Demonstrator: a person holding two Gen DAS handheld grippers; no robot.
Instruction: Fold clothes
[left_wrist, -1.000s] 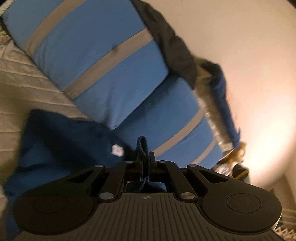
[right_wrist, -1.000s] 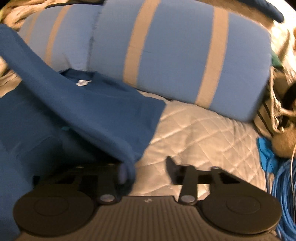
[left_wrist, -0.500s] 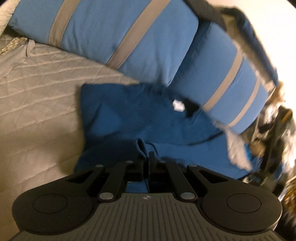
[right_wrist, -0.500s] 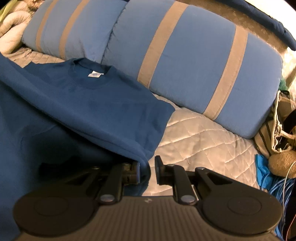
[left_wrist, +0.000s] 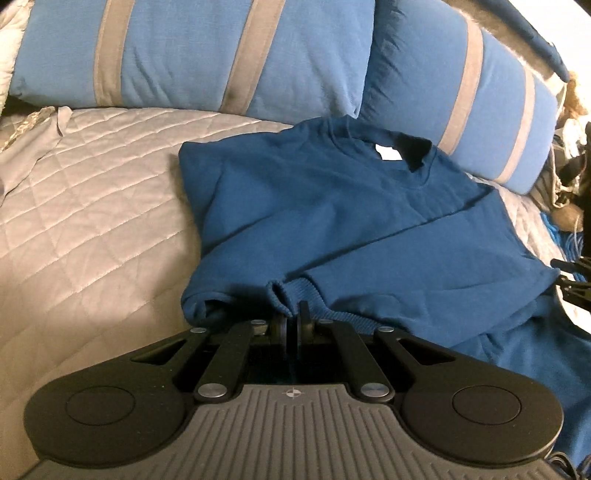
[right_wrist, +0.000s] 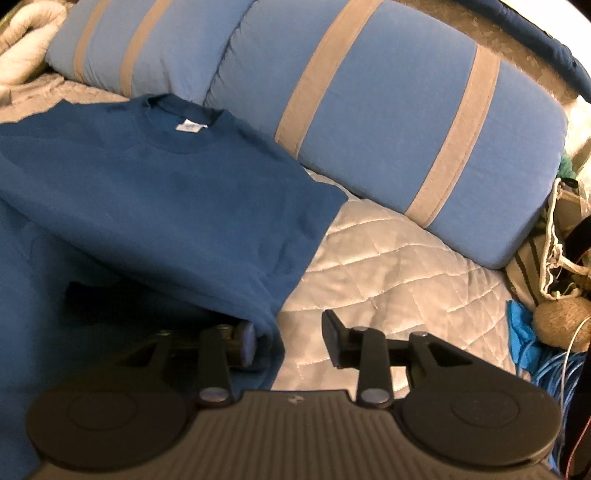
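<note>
A dark blue sweatshirt (left_wrist: 332, 206) lies on the grey quilted bed, collar and white label toward the pillows, one sleeve folded across its front. My left gripper (left_wrist: 291, 321) is shut on the ribbed cuff (left_wrist: 284, 295) of that sleeve, low over the shirt's near edge. In the right wrist view the sweatshirt (right_wrist: 155, 206) fills the left side, its folded right edge just in front of my right gripper (right_wrist: 291, 336). That gripper is open, its left finger under the fabric fold, its right finger over bare quilt.
Two blue pillows with grey stripes (left_wrist: 229, 55) (right_wrist: 388, 122) lean behind the shirt. The grey quilt (left_wrist: 92, 206) (right_wrist: 388, 269) spreads on both sides. A bag, a woolly ball and blue cables (right_wrist: 554, 325) lie off the bed's right edge.
My left gripper has swung down and brought the sleeve cuff across the shirt onto the bed. My right gripper has opened wider and let the shirt's edge drop.
</note>
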